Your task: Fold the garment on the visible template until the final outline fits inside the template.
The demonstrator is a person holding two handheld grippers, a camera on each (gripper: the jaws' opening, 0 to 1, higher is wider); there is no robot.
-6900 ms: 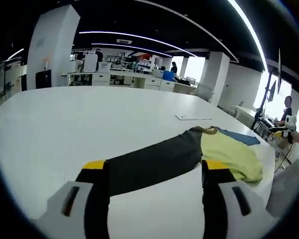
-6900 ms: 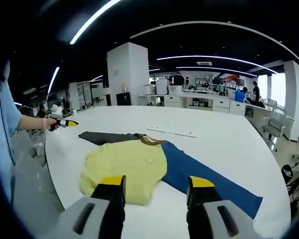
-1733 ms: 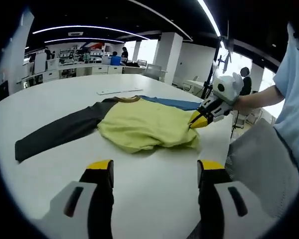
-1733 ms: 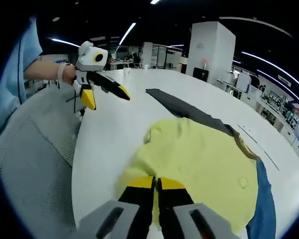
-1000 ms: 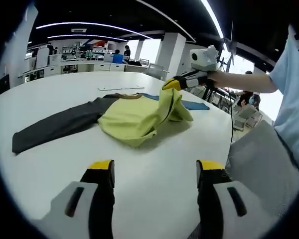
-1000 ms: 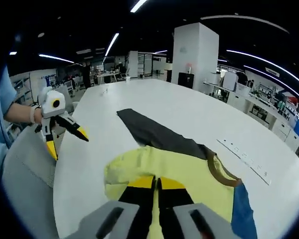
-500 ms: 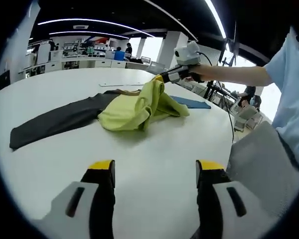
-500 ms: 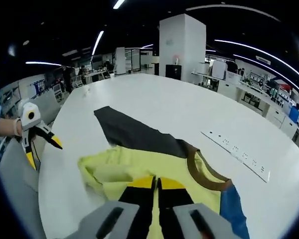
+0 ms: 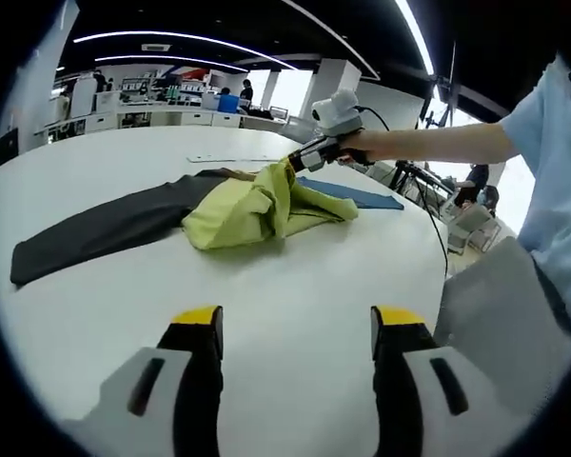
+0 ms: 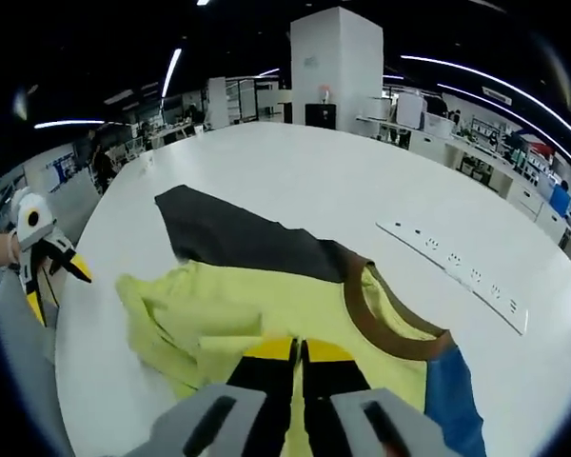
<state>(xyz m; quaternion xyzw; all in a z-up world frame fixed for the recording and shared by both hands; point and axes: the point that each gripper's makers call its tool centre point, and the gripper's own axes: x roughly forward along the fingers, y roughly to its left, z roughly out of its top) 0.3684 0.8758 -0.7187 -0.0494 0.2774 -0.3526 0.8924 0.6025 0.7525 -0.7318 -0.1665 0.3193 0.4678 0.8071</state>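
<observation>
— Open-plan office behind, long white table [image 9: 295, 286] in front; what did the left gripper view give us?

— The left gripper [image 9: 295, 328] hung over bare tabletop, yellow-tipped jaws spread wide, nothing between them. Well beyond it lay the yellow-bodied long-sleeved garment with one dark grey sleeve and one blue sleeve [image 9: 252, 205], its hem lifted by the right gripper [image 9: 300, 160] and carried up toward the brown collar.

— So which step, would you say?

— By my reading, the bottom-up fold of the body, mid-carry. The grey sleeve [image 9: 95, 228] lay stretched out flat, not yet folded.

— And the right gripper view?

— Its right gripper [image 10: 298, 354] had jaws pinched tight on yellow cloth, garment [image 10: 266, 305] bunched beneath, collar [image 10: 390, 328] just ahead, white power strip [image 10: 457, 271] farther off. The left gripper [image 10: 48, 262] waited at the table edge.

— Next move?

— Probably lay the hem down near the collar, release, then bring both sleeves in. I couldn't make out any template outline.

— Containers?

— None visible on that table.
</observation>
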